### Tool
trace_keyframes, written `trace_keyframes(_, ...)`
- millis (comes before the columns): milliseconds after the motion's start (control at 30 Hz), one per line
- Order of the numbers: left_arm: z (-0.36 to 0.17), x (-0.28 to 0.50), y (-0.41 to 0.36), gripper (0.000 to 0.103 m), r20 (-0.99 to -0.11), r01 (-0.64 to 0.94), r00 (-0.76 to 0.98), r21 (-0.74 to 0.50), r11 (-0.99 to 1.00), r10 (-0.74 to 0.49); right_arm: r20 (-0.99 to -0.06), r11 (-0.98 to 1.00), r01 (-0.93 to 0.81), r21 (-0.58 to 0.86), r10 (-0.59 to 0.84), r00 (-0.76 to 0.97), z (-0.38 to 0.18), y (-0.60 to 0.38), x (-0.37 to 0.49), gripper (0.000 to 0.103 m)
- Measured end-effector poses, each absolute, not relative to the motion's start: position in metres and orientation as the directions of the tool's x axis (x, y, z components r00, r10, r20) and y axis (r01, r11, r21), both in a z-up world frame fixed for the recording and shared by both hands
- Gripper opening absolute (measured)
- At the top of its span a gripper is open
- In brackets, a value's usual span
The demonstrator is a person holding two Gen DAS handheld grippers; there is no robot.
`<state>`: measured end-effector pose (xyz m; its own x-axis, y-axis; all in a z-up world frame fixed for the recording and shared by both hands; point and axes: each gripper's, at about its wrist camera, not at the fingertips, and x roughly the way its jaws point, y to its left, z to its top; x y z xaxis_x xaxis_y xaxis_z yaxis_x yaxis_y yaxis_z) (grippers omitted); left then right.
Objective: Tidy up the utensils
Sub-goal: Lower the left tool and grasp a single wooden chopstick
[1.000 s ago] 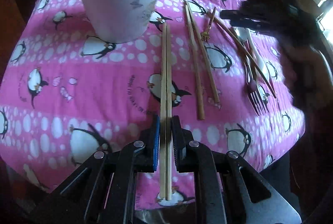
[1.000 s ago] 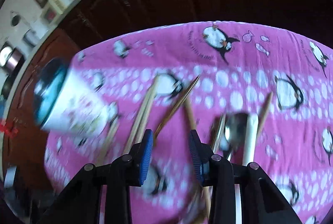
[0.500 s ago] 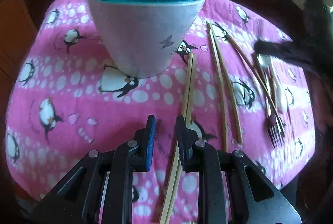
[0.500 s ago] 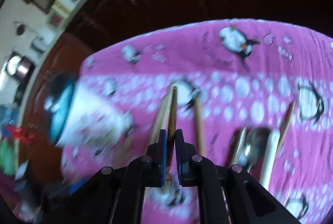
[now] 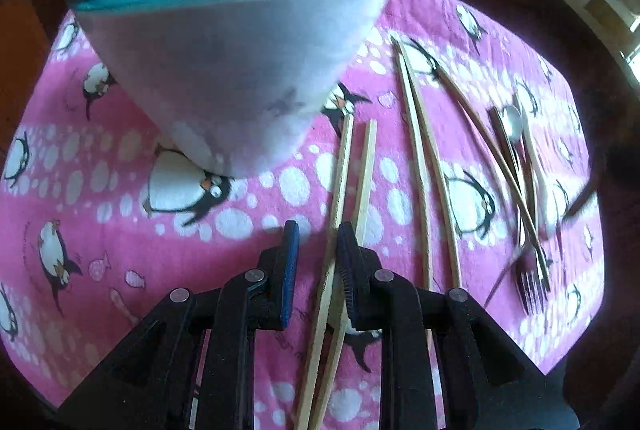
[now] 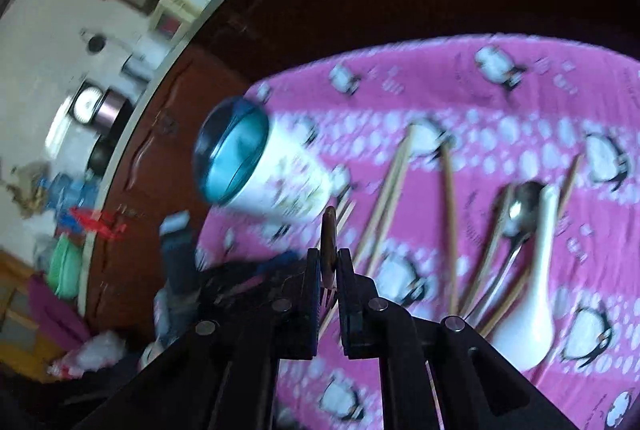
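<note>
Two sets of tongs, two jobs. Right tongs (image 6: 329,266) are pressed together on a dark brown chopstick (image 6: 329,230), pinched low w/ its tip sticking up toward the white cup (image 6: 280,186) w/ the teal rim. That cup stands far left on the pink penguin cloth (image 5: 120,230) and looks like where the utensils go.

Left tongs (image 5: 316,242) are closing but not gripping yet. One stick of the pale chopstick pair (image 5: 340,182) runs through the gap, hard against the right jaw, w/ space on the left side. Its mate passes behind that jaw, so I'd likely catch one only.

To do this well: shift the left tongs a touch right, or nudge both sticks together, before squeezing. On the right side, tip the chopstick more upright and bring it over the rim, not against the wall, since the cup could tip.

Still flat on the cloth to the right: another chopstick pair (image 5: 420,158), a fork (image 5: 530,282), a metal spoon (image 6: 516,206) and a white soup spoon (image 6: 528,318).
</note>
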<state>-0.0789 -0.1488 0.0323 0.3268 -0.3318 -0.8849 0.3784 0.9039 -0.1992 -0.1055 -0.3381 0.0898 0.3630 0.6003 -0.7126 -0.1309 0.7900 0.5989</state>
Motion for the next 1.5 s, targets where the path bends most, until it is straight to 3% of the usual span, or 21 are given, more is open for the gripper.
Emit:
trace_keyframes(33,0.031,-0.082,-0.151,0.006,-0.892,0.395,0.312,-0.191,0.899,-0.327,-0.719,0.788,-0.137,0.600,0.606,0.341,0.085,-0.335,-0.106,0.007)
trace_keyframes(200,0.033,-0.097,-0.137,0.005,-0.903,0.395,0.298,-0.179,0.901,-0.311,-0.786,0.807,-0.134,0.575,0.591,0.182,0.046,-0.318,-0.106,0.007)
trace_keyframes(433,0.038,-0.108,-0.122,0.005,-0.907,0.380,0.279,-0.197,0.904,-0.315,-0.870,0.893,0.018,0.449,0.432,0.236,0.008,-0.325,-0.074,0.013)
trace_keyframes(467,0.039,-0.105,-0.122,0.007,-0.907,0.371,0.287,-0.191,0.909,-0.308,-0.879,0.903,0.031,0.429,0.409,0.246,0.006,-0.325,-0.073,0.013)
trace_keyframes(600,0.041,-0.092,-0.127,0.020,-0.899,0.359,0.332,-0.159,0.920,-0.285,-0.878,0.912,0.065,0.405,0.369,0.304,0.010,-0.329,-0.078,0.032)
trace_keyframes(800,0.035,-0.070,-0.147,0.024,-0.896,0.367,0.370,-0.102,0.925,-0.246,-0.876,0.912,0.103,0.397,0.343,0.338,0.015,-0.337,-0.070,0.032)
trace_keyframes(867,0.032,-0.068,-0.153,0.024,-0.889,0.372,0.388,-0.090,0.924,-0.243,-0.883,0.924,0.105,0.369,0.313,0.351,0.011,-0.333,-0.067,0.029)
trace_keyframes(900,0.031,-0.067,-0.156,0.023,-0.885,0.377,0.396,-0.085,0.922,-0.243,-0.884,0.931,0.097,0.352,0.296,0.363,0.012,-0.331,-0.066,0.023)
trace_keyframes(967,0.030,-0.066,-0.159,0.004,-0.885,0.408,0.377,-0.105,0.907,-0.272,-0.881,0.936,0.074,0.344,0.295,0.370,0.011,-0.325,-0.066,0.010)
trace_keyframes(1167,0.061,-0.069,-0.130,0.004,-0.840,0.402,0.346,-0.271,0.875,-0.419,-0.818,0.923,0.005,0.385,0.339,0.464,0.047,-0.326,-0.089,0.006)
trace_keyframes(1500,0.163,-0.112,-0.071,0.004,-0.700,0.443,0.458,-0.354,0.824,-0.548,-0.701,0.918,-0.132,0.374,0.373,0.607,0.139,-0.315,-0.123,0.005)
